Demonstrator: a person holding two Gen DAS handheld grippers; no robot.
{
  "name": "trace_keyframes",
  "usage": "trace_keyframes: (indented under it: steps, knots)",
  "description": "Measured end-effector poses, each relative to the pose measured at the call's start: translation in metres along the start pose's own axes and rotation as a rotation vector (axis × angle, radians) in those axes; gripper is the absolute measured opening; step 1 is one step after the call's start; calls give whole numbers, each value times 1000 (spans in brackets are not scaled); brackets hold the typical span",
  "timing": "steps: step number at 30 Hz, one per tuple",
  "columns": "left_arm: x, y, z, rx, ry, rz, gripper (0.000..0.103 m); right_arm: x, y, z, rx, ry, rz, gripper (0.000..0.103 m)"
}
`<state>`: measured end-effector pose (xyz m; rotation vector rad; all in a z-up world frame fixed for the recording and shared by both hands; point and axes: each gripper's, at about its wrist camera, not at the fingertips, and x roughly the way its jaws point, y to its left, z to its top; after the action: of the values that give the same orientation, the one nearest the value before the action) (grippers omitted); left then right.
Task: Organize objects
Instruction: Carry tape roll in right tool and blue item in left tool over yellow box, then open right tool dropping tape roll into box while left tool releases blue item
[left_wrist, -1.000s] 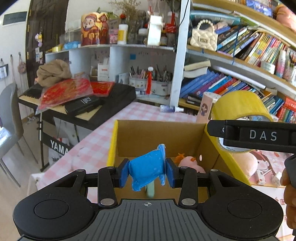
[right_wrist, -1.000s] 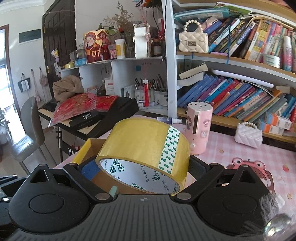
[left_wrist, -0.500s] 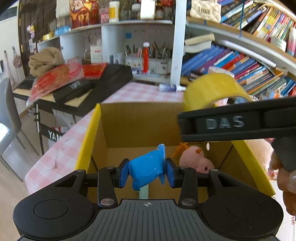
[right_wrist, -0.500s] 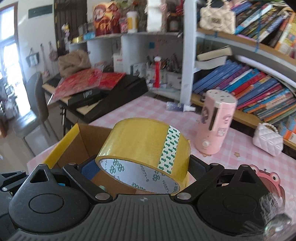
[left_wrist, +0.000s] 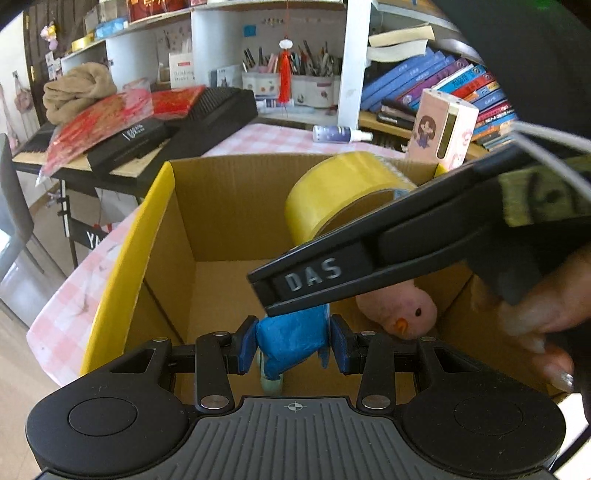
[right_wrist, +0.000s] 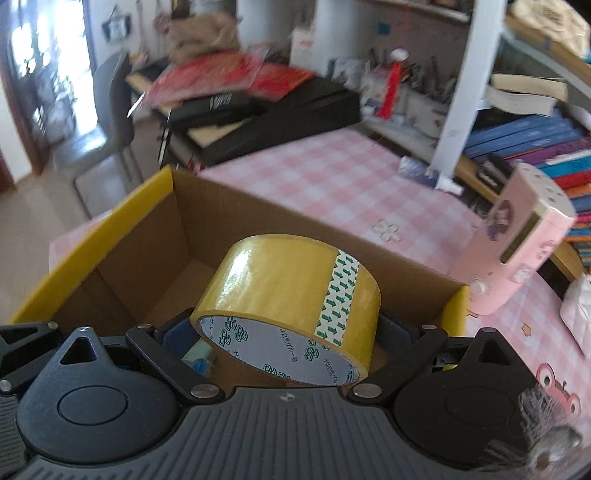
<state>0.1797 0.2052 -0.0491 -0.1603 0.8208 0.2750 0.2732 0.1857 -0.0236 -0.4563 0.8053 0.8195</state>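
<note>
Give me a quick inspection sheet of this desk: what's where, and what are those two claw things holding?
Surface: pink checked tablecloth.
Job's things: open cardboard box with a pink plush toy inside.
Clutter: pink canister, spray bottle.
Grippers: left gripper grips a blue soft item over the box; right gripper grips a yellow tape roll above it.
Cables: nothing seen.
Surroundings: bookshelf, black keyboard, grey chair.

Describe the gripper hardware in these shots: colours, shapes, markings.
Both are matte black plastic. The left gripper has blue pads on slim black fingers, silver rivets at the linkage joints, two round housings and a ribbed grey centre plate with a crosshair mark. The right gripper has the same build; its finger bears "DAS" in grey letters.
</note>
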Motion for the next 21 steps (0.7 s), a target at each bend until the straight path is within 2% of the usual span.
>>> trace_keyframes:
  steps: [4,9,21]
  knots:
    - [1,0,0,-1,6,-1,39,15,4,1,-44,48,18,99]
    - [2,-1,-3,-13,32,-2,40,26,3,-3,-37,104,51,99]
    - [5,2,-8,-46,69,-4,40,33,13,-6,-86,147,60,99]
